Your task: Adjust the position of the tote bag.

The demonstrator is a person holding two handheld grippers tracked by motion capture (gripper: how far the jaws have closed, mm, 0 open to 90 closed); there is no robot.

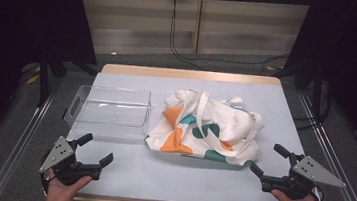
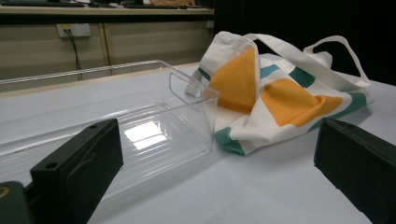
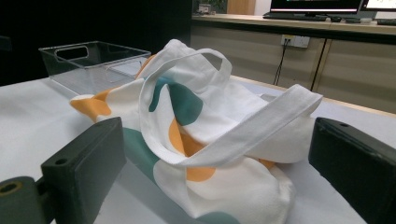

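No readable text, labels, brands or numbers on anything in view

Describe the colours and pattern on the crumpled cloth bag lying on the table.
The cloth bag is white with large orange and teal shapes and plain white straps, clearest in the right gripper view.

Beyond the right gripper [image 3: 215,154], the tote bag [image 3: 210,126] is hiding part of the clear bin [image 3: 88,60]. The bottom edge is cutting off the bag's near end.

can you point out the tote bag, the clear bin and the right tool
tote bag [image 1: 203,128], high view, on its crumpled printed body
clear bin [image 1: 112,92], high view, on its far rim
right tool [image 1: 269,162], high view, midway between its open jaws
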